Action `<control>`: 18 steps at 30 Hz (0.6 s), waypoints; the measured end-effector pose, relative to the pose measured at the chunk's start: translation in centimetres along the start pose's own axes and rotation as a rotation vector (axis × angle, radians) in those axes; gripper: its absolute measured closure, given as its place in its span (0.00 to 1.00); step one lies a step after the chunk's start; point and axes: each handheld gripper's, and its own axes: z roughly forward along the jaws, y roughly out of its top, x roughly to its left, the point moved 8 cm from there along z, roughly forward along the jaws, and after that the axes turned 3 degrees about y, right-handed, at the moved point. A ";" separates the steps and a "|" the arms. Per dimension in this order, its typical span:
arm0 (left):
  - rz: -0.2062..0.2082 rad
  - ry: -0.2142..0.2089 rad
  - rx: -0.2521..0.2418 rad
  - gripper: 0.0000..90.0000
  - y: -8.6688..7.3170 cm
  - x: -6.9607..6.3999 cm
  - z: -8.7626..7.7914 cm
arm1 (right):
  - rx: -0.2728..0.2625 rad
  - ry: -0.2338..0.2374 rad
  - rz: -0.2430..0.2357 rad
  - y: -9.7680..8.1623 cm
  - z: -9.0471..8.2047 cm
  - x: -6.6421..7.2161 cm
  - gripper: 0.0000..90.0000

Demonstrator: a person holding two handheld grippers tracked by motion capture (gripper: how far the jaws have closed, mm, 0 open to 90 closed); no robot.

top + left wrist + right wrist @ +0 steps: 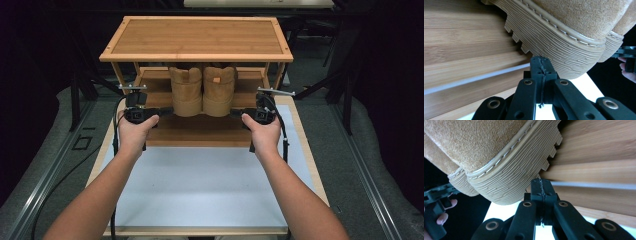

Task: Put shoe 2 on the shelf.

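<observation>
The pair of tan suede boots with ribbed rubber soles sits heels-out on the two-tier bamboo rack's lower shelf, while the left gripper and right gripper, jaws pressed together empty, flank the soles, judged mid-task.

A dim lab: white-topped table between floor rails, dark framing behind.
</observation>
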 end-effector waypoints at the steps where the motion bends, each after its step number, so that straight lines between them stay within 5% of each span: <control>1: 0.002 0.012 0.002 1.00 0.1 0.1 0.2 | 0.001 -0.002 0.007 0.1 0.1 -0.1 1.00; 6: 0.001 0.005 0.012 1.00 0.1 0.3 0.2 | 0.002 0.016 0.027 0.3 0.3 -0.2 1.00; 9: 0.013 0.024 0.023 1.00 -0.3 0.6 0.4 | 0.014 -0.015 0.005 0.0 0.6 -0.5 1.00; 18: 0.004 0.012 0.032 1.00 -0.4 0.5 0.3 | 0.028 -0.010 -0.007 -0.1 0.4 -0.5 1.00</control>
